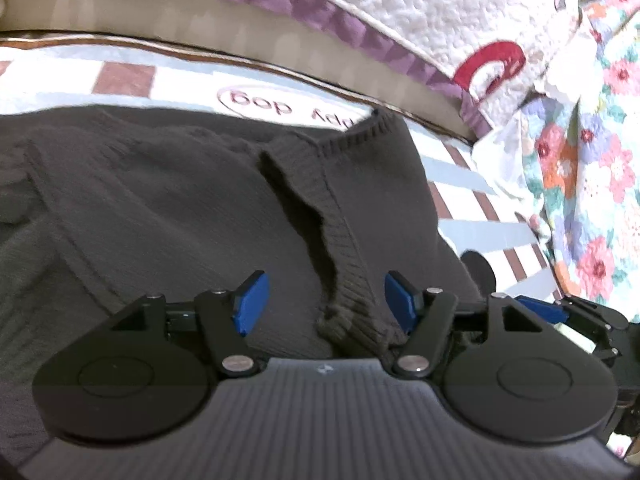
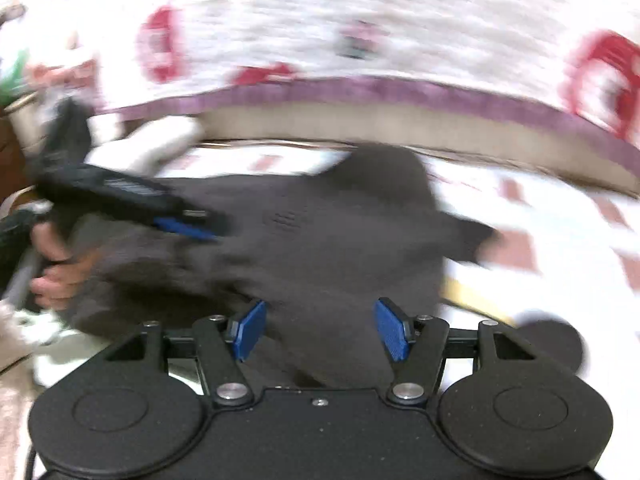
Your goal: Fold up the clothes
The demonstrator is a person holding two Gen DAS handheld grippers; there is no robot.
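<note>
A dark grey knitted sweater (image 1: 168, 200) lies spread on a white bed sheet with red squares. Its ribbed neckline edge (image 1: 344, 248) runs down between the blue pads of my left gripper (image 1: 326, 304), which is open just above the knit. My right gripper (image 2: 320, 334) is open too, over the sweater's near edge (image 2: 320, 248); this view is blurred by motion. The left gripper (image 2: 188, 228) shows in the right wrist view at the left, held by a hand (image 2: 52, 264). Part of the right gripper (image 1: 560, 312) shows at the right of the left wrist view.
A white quilt with a purple border (image 1: 400, 32) lies along the far side of the bed. A floral cloth (image 1: 580, 184) hangs at the right. A white cloth (image 2: 152, 148) lies beyond the sweater at the left. The sheet (image 2: 540, 240) extends to the right.
</note>
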